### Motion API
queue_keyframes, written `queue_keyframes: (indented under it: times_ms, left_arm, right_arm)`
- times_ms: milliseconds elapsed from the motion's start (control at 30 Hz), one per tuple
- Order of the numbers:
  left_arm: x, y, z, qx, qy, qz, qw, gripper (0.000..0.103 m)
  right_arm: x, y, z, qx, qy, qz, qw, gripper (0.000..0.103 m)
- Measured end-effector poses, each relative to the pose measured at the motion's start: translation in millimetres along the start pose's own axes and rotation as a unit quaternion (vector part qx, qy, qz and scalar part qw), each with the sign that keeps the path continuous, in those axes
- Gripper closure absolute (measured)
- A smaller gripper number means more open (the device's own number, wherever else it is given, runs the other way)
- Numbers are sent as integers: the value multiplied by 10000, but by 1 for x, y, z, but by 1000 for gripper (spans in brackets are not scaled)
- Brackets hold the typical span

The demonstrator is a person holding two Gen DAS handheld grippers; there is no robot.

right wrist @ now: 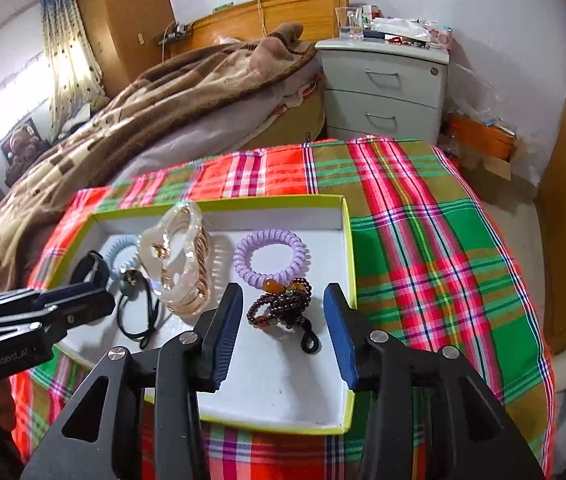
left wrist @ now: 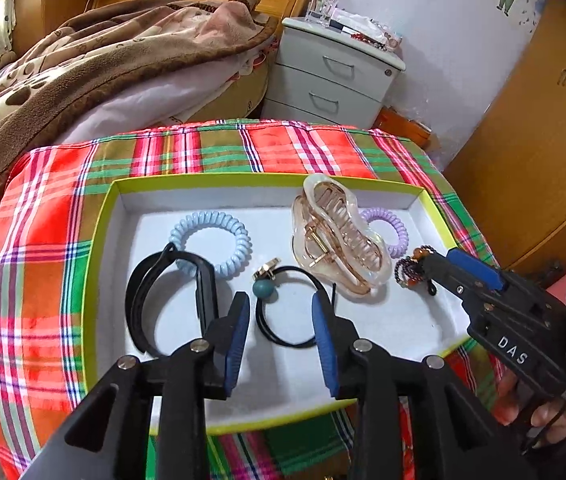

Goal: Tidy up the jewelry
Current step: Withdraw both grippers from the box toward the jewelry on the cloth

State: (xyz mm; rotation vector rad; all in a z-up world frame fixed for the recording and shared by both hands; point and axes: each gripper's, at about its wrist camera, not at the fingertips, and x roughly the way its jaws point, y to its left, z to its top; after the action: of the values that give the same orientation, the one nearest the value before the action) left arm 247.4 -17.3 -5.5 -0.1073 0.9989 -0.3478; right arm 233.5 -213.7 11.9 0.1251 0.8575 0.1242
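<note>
Blue ribbed pads stand wide apart on my left gripper, and nothing is pinched: the black hair tie with its teal bead lies loose on the white floor of the lime-rimmed box, its loop between my fingertips. My right gripper gapes just as wide over the box's right end, empty too, the dark beaded bracelet resting free between its pads. Just beyond that bracelet in the box sits the purple coil tie; the clear claw clip stands mid-box, the pale blue coil tie and a black band toward the left end. The box rests on the plaid cloth. Lettering now: "DAS" in white on my right gripper's body, seen from the left camera, and "GenRobot.AI" on my left one, seen from the right camera.
</note>
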Motion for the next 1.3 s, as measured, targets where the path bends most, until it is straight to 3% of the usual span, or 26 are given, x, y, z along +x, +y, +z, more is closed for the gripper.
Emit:
queue_keyframes:
  times_ms: [467, 933, 1200, 1300]
  left_arm:
    - [-49, -2, -37, -46, -378, -118, 9992, 64]
    - [-65, 10, -88, -285, -278, -205, 9990, 62]
    - [-67, 16, -105, -356, -196, -210, 9990, 62]
    - [-70, 18, -108, -387, -203, -195, 9989, 62]
  right_arm:
    - [-46, -4, -31, 323, -199, 138, 9992, 60]
    - [-63, -4, -84, 507, 125, 257, 9983, 60]
    - [-55, 4, -97, 596, 347, 296, 9972, 60]
    - [-50, 6, -102, 616, 442, 133, 9970, 60]
